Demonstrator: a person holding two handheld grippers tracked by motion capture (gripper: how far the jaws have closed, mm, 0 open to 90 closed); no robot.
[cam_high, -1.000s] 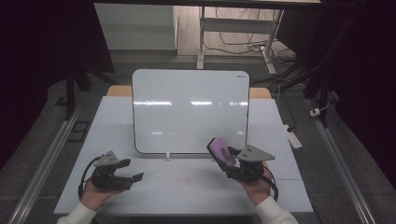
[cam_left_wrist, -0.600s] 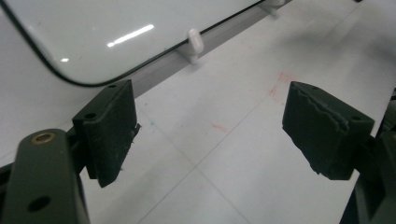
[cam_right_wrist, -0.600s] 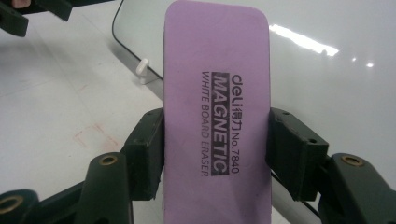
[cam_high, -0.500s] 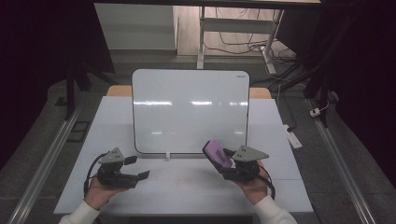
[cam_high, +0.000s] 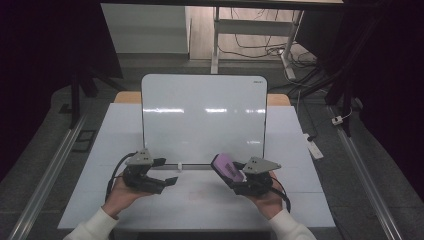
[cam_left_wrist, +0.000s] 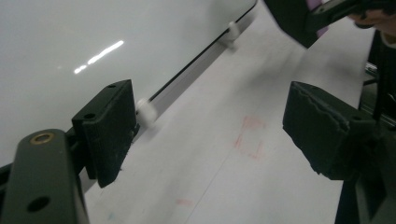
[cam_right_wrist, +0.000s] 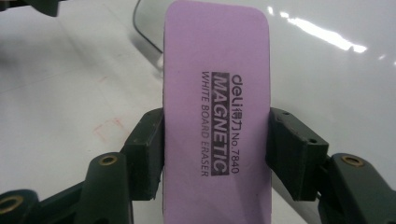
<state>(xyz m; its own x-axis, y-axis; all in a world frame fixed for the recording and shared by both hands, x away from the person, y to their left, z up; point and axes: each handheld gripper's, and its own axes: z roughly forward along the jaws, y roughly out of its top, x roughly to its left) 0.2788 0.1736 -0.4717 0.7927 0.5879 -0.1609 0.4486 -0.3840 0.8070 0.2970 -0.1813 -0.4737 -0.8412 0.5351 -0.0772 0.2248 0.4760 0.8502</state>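
A blank whiteboard (cam_high: 202, 117) stands tilted on the white table (cam_high: 300, 200), resting on small white feet (cam_left_wrist: 148, 111). My right gripper (cam_high: 235, 176) is shut on a purple whiteboard eraser (cam_right_wrist: 217, 98), its jaws pressing both long sides; the eraser (cam_high: 227, 166) hovers just in front of the board's lower right edge. My left gripper (cam_high: 165, 172) is open and holds nothing, low over the table near the board's lower left edge (cam_left_wrist: 187, 74). In the left gripper view the two pads (cam_left_wrist: 109, 130) stand wide apart over faint red marks on the table (cam_left_wrist: 250, 137).
A white power strip (cam_high: 312, 145) lies off the table's right edge. Metal rails (cam_high: 55, 165) run along both sides of the table. Beyond the board are a desk frame (cam_high: 250, 30) and cables on the floor.
Both grippers have drifted slightly toward the middle and nearer the board's bottom edge. The right one keeps its hold on the eraser.
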